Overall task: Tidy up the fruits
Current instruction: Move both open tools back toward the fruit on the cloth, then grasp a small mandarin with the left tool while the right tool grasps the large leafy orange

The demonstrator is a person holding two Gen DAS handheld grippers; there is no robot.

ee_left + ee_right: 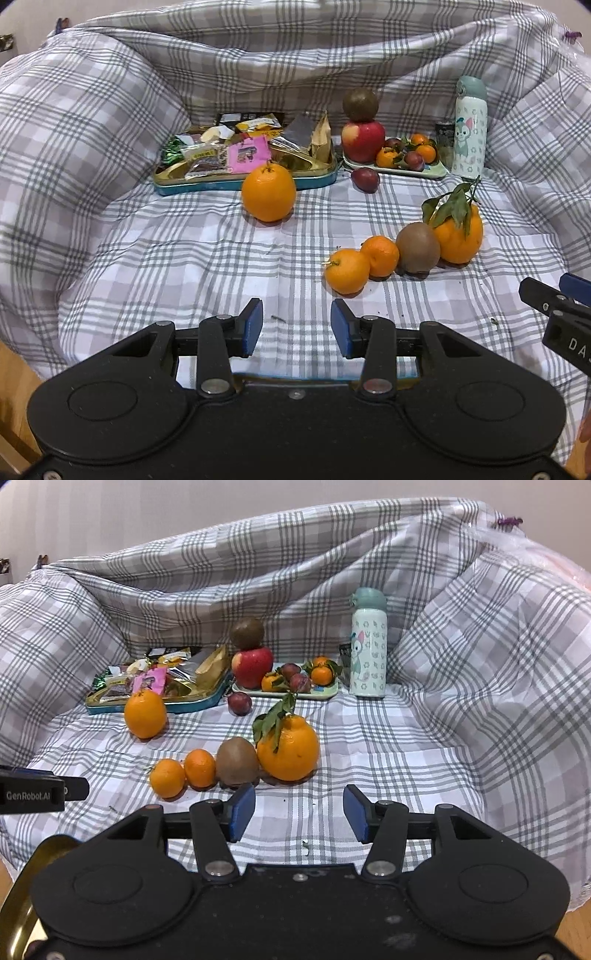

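While both of our grippers are hovering low over the grey-and-white checked cloth (pixel 192 258), we are holding nothing. Our left gripper (pixel 296 326) is keeping its blue-padded fingers (pixel 253 325) spread apart, and our right gripper (pixel 299 812) is doing the same. Four fruits are lying in a touching row ahead: two small round mandarins (pixel 168 777), a brown fuzzy kiwi (pixel 236 762) and a large leafy orange (pixel 290 749). A big round smooth orange (pixel 269 192) is sitting apart, just in front of the teal snack tin (pixel 207 184). A dark red plum (pixel 365 179) is resting beside the pale green fruit tray (pixel 428 171), which is carrying a red apple (pixel 362 142) topped by a second kiwi. A white cartoon-printed bottle (pixel 368 646) is standing upright nearby.
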